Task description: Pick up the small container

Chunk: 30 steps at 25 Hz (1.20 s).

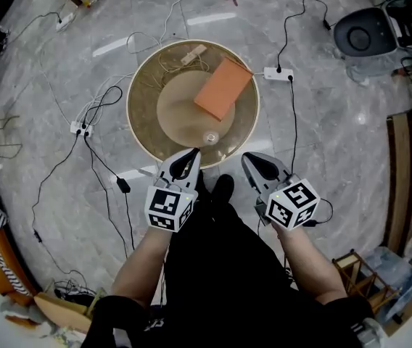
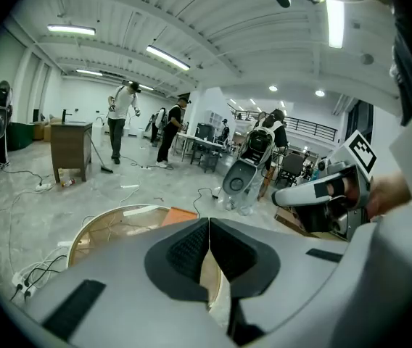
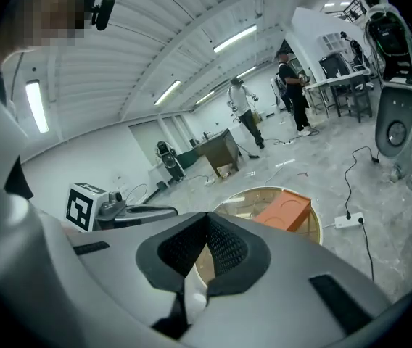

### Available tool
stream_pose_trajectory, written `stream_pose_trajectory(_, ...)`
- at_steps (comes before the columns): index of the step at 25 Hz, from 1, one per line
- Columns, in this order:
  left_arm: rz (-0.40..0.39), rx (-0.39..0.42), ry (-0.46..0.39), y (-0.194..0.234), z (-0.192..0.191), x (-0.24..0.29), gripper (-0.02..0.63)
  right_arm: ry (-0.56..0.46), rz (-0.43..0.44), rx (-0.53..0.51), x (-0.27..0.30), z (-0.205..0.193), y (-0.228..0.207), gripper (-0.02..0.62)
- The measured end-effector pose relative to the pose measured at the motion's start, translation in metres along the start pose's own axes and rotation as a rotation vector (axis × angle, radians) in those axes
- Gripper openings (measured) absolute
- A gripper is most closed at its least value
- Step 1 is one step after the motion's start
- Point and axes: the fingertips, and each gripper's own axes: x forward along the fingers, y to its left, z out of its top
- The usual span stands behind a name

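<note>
Left gripper (image 1: 191, 154) and right gripper (image 1: 249, 159) side by side, jaws of each pressed together, nothing held, tips at near rim of round table (image 1: 142, 93), small container (image 1: 211, 138) just beyond them, orange box (image 1: 224, 87) behind.

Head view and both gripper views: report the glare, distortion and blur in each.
Head view: strong fisheye bending at the room's edges, white streaks of lamp glare on the glossy floor, and no visible motion blur. Left gripper view: black corners round a circular image, ceiling lamps blown out, and the left tool filling the lower half. Right gripper view: the same circular frame, with the right tool looming large.
</note>
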Motion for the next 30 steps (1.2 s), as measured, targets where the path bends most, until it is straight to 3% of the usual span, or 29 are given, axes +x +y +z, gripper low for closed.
stream_pose_trajectory(14, -0.030, -0.056, 0.041, 0.060, -0.128, 0.117, 0.026, 0.148, 0.025, 0.067, 0.097, -0.108, -0.056, 0.014)
stream_pose_trajectory(21, -0.068, -0.032, 0.100, 0.069, -0.185, 0.159, 0.148, 0.161, -0.001, 0.110, 0.121, -0.149, -0.087, 0.014)
stream_pose_trajectory(30, -0.071, 0.033, 0.070, 0.081, -0.231, 0.193, 0.313, 0.220, -0.003, 0.183, 0.136, -0.221, -0.104, 0.015)
